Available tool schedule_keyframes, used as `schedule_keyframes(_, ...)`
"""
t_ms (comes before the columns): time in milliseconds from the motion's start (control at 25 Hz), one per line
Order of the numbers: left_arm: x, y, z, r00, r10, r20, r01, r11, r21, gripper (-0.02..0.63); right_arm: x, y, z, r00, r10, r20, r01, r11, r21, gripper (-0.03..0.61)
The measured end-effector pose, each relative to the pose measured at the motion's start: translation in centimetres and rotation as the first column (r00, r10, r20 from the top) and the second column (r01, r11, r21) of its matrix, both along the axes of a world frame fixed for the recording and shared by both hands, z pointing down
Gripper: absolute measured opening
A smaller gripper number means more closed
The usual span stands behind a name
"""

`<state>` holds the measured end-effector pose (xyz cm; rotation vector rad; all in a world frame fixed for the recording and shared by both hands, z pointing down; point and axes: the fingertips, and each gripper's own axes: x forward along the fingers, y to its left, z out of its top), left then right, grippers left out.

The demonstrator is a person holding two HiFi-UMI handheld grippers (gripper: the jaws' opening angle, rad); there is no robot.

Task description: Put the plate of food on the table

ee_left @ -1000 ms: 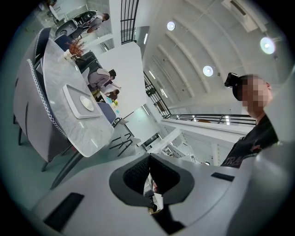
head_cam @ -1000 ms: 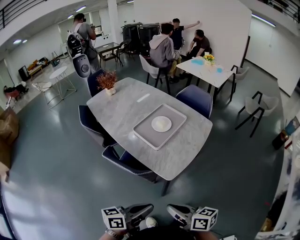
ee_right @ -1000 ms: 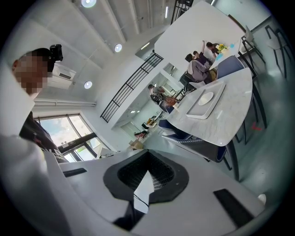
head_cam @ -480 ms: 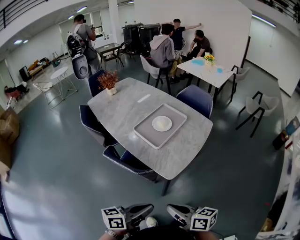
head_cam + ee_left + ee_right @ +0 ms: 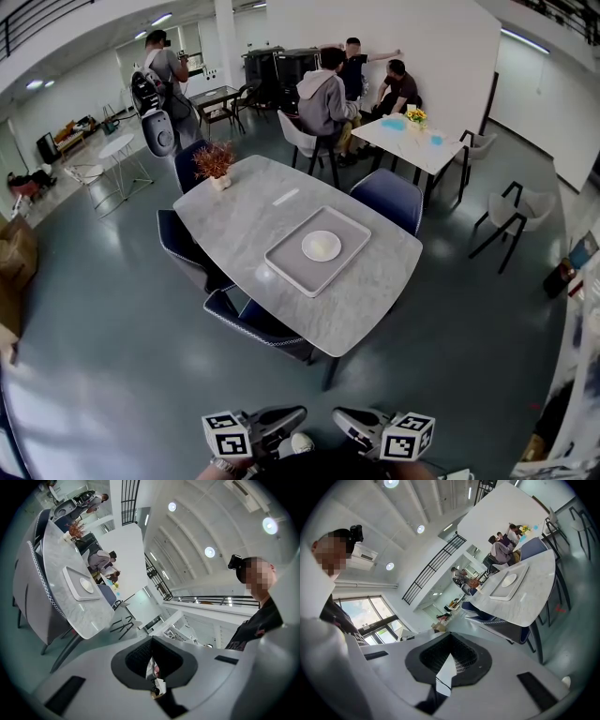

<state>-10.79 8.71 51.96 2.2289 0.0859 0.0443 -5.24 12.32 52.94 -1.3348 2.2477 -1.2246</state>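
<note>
Two claws show at the bottom edge of the head view, at 6 o'clock, with their tips near each other and well apart from everything else. The left claw (image 5: pixel 298 413) has its jaws pressed together, with nothing between them. The right claw (image 5: pixel 339 415) is the same, closed and empty.

Beyond a stretch of grey floor (image 5: pixel 112 328), at 12 o'clock, stands the marble counter (image 5: pixel 234 220). A pale square tray (image 5: pixel 286 260) lies near the middle of it. The white plate (image 5: pixel 322 246) rests in the centre of that tray; what is on the plate I cannot make out.

Dark blue chairs (image 5: pixel 386 197) stand around the counter. At its 11 o'clock end there is a small pot with a dried plant (image 5: pixel 215 159). Farther, at 1 o'clock, people (image 5: pixel 323 94) sit by a smaller white counter (image 5: pixel 431 150).
</note>
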Motion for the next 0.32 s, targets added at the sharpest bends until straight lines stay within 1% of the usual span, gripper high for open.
schedule_keyframes(320, 0.01, 0.15, -0.32, 1.000, 0.010, -0.006, -0.010, 1.000, 0.012, 0.005, 0.06, -0.12, -0.09, 0.999, 0.000, -0.032, -0.001, 1.000, -0.024, 0.009)
